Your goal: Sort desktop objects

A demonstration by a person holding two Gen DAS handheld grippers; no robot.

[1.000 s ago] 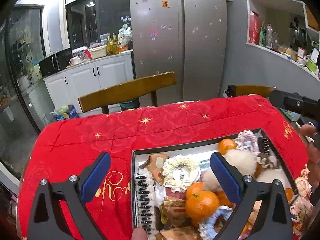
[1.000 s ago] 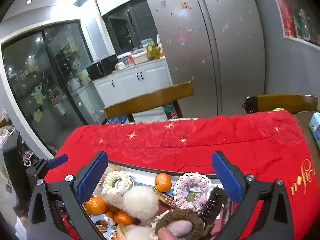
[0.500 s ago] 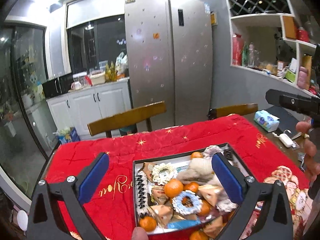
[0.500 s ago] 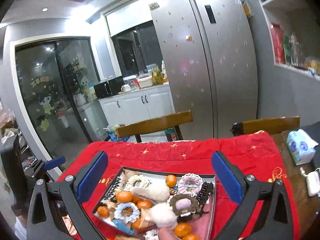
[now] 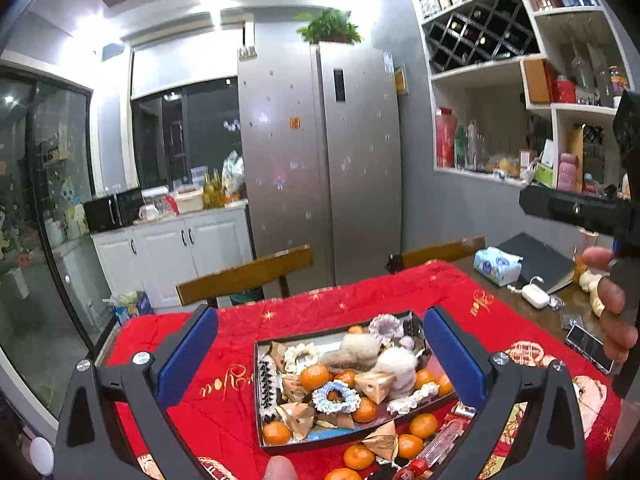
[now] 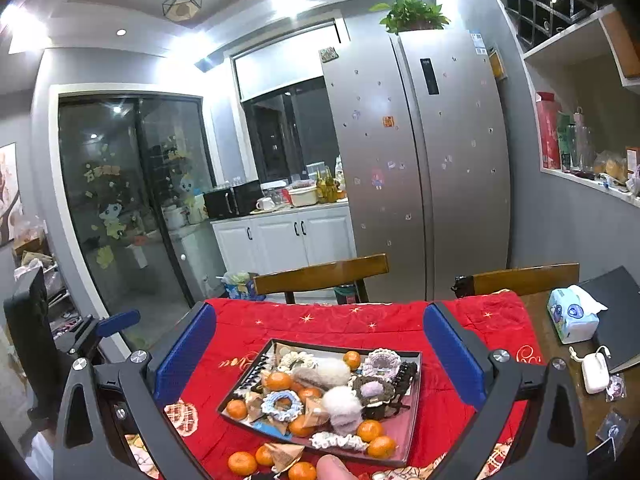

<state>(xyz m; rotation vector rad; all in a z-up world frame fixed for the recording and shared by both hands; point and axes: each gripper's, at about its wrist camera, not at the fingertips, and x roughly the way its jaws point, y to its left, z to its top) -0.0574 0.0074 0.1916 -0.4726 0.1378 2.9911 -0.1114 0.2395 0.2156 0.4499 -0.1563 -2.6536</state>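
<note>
A shallow dark tray (image 5: 260, 392) (image 6: 412, 420) sits on a red tablecloth (image 5: 232, 400) (image 6: 320, 324). It is heaped with small oranges (image 5: 314, 377) (image 6: 278, 381), scrunchies such as a blue-white one (image 5: 335, 397) (image 6: 283, 403), fluffy pompoms (image 5: 396, 366) (image 6: 342, 400), a black hair claw (image 5: 265, 384) and gold wrapped packets (image 5: 374, 385). More oranges (image 5: 359, 456) (image 6: 242, 462) lie in front of the tray. My left gripper (image 5: 320, 356) is open and empty, high above the tray. My right gripper (image 6: 318, 354) is open and empty, also high above it.
Two wooden chair backs (image 5: 244, 276) (image 6: 524, 278) stand behind the table. A tissue pack (image 6: 572, 318), a white earbud case (image 6: 595, 372) and a dark notebook (image 5: 536, 260) lie on bare wood at the right. A fridge (image 6: 420, 160) and cabinets stand behind.
Both grippers have risen and pulled back from just over the tray, so the whole tray and the room now show. Both stay open and empty.
</note>
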